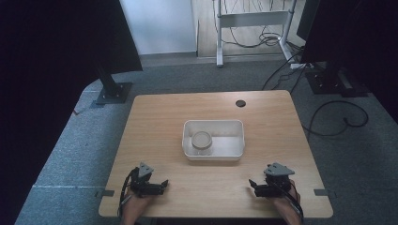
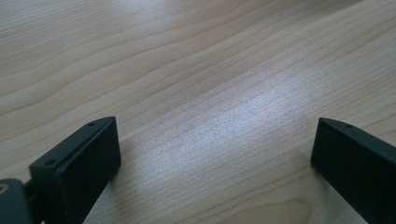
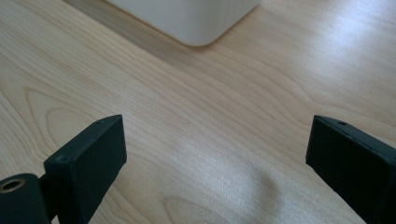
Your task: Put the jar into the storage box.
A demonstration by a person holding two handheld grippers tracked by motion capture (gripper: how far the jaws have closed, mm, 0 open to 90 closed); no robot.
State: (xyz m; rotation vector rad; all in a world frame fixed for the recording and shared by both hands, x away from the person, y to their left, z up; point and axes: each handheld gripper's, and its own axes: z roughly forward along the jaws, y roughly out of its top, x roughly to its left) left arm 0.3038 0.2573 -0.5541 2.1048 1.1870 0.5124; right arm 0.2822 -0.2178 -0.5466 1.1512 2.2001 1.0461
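left gripper: rests at the near left of the wooden table, held by a hand entering from the bottom edge; jaws spread wide with bare wood between them, nothing held
left gripper view: the two black jaws rise from the bottom corners, far apart, over plain wood grain
white tray: rectangular, at the middle of the table, well apart from both grippers; one rounded corner of it shows at the top of the right gripper view
jar: round, pale lid on top, stands upright inside the tray at its left end, near the left wall
right gripper: rests at the near right of the table, held by a hand; jaws spread wide, nothing between them but wood
round dark hole: in the table top, far side, beyond the tray
floor: grey carpet with black cables at the right
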